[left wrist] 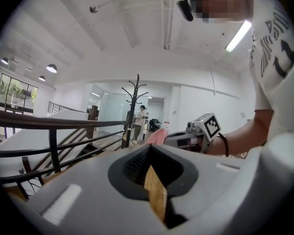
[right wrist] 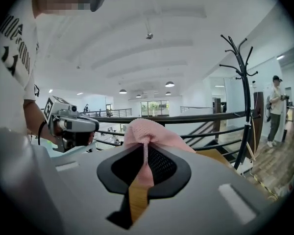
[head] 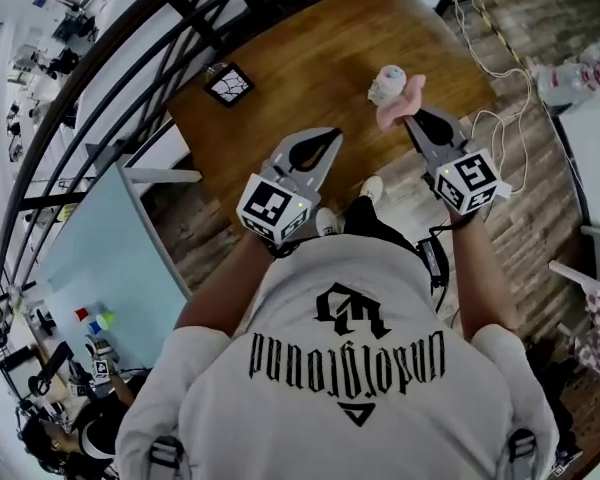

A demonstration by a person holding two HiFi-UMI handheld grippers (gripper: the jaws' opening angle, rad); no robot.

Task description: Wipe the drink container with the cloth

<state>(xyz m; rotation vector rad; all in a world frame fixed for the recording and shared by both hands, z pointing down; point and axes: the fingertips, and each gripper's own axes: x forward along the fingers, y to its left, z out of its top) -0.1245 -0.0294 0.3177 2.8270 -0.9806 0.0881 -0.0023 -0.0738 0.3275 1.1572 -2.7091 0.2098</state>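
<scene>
Head view, drink container (head: pixel 386 82) just beyond right tool (head: pixel 411 118), cloth (head: pixel 401 103) pinched

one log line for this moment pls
right claw: shut on pink cloth | left claw: shut, empty | drink container: on table beside cloth, contact unclear

Under the fingers (head: pixel 300 141) a brown wooden table (head: pixel 310 58), past them a black railing (left wrist: pixel 49 124) and a black coat stand (right wrist: pixel 242 106), up high a white ceiling (right wrist: pixel 152 33) with round lamps (right wrist: pixel 169 84), far back big windows (left wrist: pixel 14 89) and white walls (left wrist: pixel 201 106).
</scene>
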